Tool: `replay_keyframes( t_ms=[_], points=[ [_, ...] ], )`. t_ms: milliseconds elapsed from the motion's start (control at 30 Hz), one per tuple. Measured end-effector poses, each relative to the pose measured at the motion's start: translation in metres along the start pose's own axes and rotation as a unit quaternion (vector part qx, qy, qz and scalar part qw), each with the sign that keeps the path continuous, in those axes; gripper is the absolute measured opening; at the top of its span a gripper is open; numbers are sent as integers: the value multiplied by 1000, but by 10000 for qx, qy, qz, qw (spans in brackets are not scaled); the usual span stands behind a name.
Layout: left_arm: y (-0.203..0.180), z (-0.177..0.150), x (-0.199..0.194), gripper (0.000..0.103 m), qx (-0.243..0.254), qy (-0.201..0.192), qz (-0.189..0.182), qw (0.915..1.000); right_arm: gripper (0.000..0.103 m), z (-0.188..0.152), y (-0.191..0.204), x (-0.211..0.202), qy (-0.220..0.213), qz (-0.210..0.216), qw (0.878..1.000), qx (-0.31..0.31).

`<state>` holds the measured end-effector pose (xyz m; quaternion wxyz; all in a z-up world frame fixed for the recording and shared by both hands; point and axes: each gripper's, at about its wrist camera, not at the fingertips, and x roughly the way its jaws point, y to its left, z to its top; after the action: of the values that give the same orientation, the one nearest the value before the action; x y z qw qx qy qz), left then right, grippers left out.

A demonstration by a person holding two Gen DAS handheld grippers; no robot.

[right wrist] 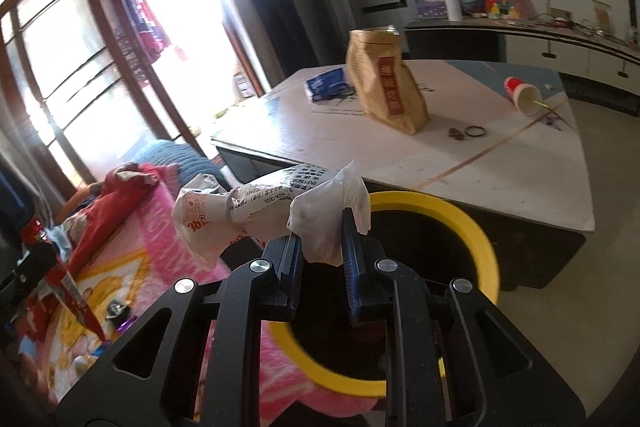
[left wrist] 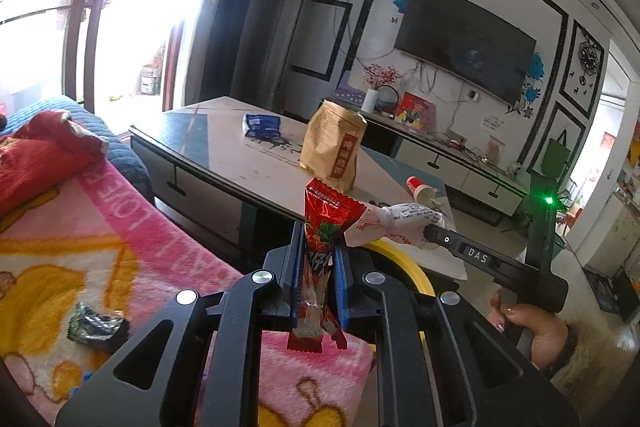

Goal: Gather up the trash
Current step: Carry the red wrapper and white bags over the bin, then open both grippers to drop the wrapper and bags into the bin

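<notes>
Plainly light, crinkly stuff, best pinched at a flat end. Red snack wrapper (left wrist: 322, 227) clamped upright in the left gripper (left wrist: 318, 279), just beside the yellow bin (right wrist: 476, 227) rim. White crumpled wrapper (right wrist: 256, 211) pinched at one end between the right gripper (right wrist: 320, 259) fingers, hanging over that bin's near edge. Both grippers level, pointing toward the coffee table (right wrist: 400, 155) beyond the bin.

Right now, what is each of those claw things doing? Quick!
Left gripper: closed on a red snack wrapper.
Right gripper: closed on a crumpled white wrapper, above the yellow-rimmed bin.
</notes>
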<state>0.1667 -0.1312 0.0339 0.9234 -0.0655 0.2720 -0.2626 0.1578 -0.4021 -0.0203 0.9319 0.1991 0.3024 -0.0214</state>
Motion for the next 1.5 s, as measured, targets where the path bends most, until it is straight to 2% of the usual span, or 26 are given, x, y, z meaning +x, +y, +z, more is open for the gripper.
replay_keyframes(
  t_ms=[300,767,1133,1400,1500],
  points=[
    [-20,-7,31,13,67,183,-183,9996,13,1,-35,4,5,-468,9985,277],
    [-45,-18,75,13,163,471,-366,9981,13,-1,-71,17,142,-860,9943,606],
    [-50,-29,118,13,134,739,-485,9960,13,-4,-78,26,284,-995,9928,596],
    [-54,-36,143,13,145,948,-477,9942,15,-3,-79,32,365,-952,9929,611],
    [-56,-37,150,13,135,999,-476,9938,18,-3,-78,33,388,-888,9935,599]
  ],
)
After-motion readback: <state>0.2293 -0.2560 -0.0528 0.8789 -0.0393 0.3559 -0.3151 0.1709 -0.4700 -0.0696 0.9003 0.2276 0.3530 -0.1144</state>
